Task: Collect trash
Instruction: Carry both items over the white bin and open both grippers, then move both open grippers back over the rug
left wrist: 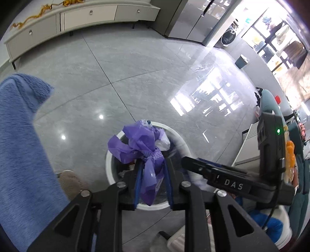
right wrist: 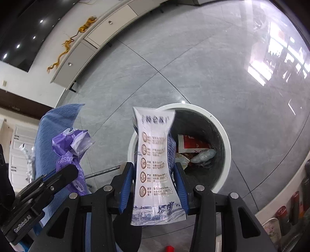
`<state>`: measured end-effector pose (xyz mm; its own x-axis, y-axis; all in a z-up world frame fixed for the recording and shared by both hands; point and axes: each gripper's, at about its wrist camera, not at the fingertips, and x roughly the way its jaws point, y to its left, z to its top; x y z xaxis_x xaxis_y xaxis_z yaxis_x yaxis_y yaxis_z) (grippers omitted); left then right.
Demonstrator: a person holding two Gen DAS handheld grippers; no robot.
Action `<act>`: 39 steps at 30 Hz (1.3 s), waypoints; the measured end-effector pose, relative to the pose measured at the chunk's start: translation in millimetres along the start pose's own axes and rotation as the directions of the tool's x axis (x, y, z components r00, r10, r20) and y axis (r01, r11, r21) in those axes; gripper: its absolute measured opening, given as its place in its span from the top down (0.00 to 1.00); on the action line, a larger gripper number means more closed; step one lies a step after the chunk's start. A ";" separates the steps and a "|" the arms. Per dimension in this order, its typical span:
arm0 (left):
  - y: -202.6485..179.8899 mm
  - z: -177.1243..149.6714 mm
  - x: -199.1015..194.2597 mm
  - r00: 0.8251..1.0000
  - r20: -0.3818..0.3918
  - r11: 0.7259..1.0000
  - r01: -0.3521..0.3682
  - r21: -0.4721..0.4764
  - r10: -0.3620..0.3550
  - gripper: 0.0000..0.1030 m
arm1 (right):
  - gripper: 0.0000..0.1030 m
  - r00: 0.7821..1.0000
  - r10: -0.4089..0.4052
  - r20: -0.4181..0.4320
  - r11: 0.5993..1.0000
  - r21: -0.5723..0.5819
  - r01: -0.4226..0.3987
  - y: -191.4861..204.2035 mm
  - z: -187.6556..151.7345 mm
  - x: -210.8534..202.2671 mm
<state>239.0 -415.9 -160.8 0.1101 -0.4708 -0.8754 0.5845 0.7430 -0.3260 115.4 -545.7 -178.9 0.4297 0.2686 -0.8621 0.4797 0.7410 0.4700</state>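
Between the left fingers point(left wrist: 153, 172), narrowly parted, a purple bag point(left wrist: 144, 155) is pinched above the white bin point(left wrist: 112, 155). Right fingers point(right wrist: 155, 174) clamp a milk pouch point(right wrist: 155, 164) beside that bin's rim.

Grey tiled floor point(left wrist: 120, 64) carries white round bin point(right wrist: 226, 143) at centre, long white cabinet point(left wrist: 81, 17) standing at eleven o'clock.

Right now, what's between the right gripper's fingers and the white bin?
The milk carton pinched in the right gripper hangs over the white bin's near rim, in the right wrist view.
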 end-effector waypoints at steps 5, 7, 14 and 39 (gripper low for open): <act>2.9 5.3 11.2 1.000 0.007 0.999 0.029 -0.027 -0.029 0.65 | 0.53 0.999 -0.026 0.028 0.999 0.027 0.025 -8.6 1.0 0.2; 2.4 3.9 5.6 0.999 0.028 0.999 0.035 -0.029 -0.034 0.65 | 0.53 0.999 -0.018 0.050 1.000 0.021 0.017 -6.1 0.4 -7.7; -9.9 -8.3 -40.4 0.989 0.146 1.000 0.023 0.017 -0.025 0.65 | 0.53 0.985 -0.055 0.166 0.996 -0.061 0.066 12.3 -6.1 -65.3; 90.4 -147.1 -425.6 0.735 0.652 0.980 -0.187 -0.068 0.185 0.53 | 0.52 0.868 0.252 0.429 0.862 -0.506 -0.001 233.3 -140.8 -261.9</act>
<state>126.6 -78.4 129.7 0.7136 -0.5185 -0.4712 0.4977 0.8485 -0.1799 7.0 -356.5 129.9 0.8217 0.1562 -0.5481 0.0259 0.9504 0.3098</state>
